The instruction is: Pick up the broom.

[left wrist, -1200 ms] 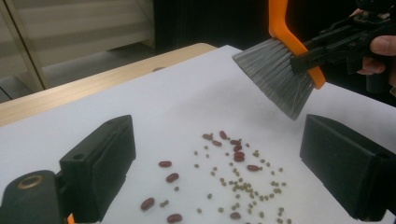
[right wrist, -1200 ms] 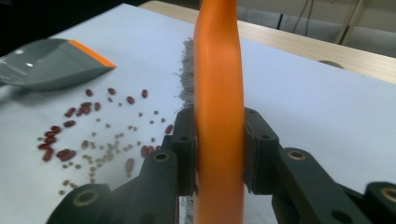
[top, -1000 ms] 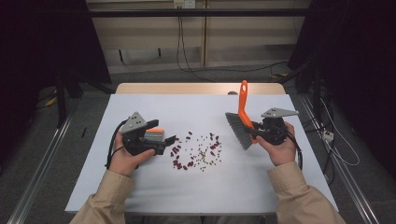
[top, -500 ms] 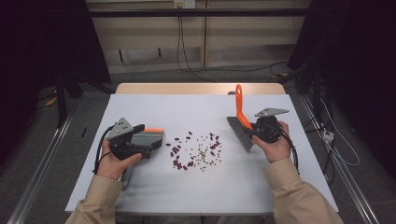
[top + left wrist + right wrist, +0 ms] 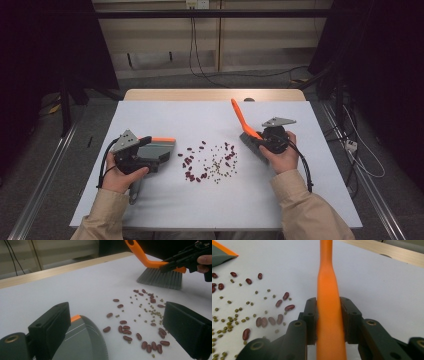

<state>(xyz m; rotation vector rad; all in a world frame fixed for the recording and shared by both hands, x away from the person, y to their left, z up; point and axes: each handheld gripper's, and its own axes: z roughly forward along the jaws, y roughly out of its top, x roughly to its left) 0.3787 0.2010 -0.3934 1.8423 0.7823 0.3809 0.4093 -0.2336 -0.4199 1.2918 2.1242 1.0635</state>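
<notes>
Nothing is swept yet: the beans (image 5: 210,162) lie scattered mid-counter (image 5: 165,210). The right tool (image 5: 261,142) clamps the brush (image 5: 245,126) just right of them. The left tool (image 5: 150,156) seems to grip the dustpan (image 5: 157,148) at their left, though its jaws look wide.

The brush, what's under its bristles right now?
Under the brush shows bare white table; the bristles seem to rest on it, just beyond the beans. Whether any bean lies beneath them is hidden.
</notes>
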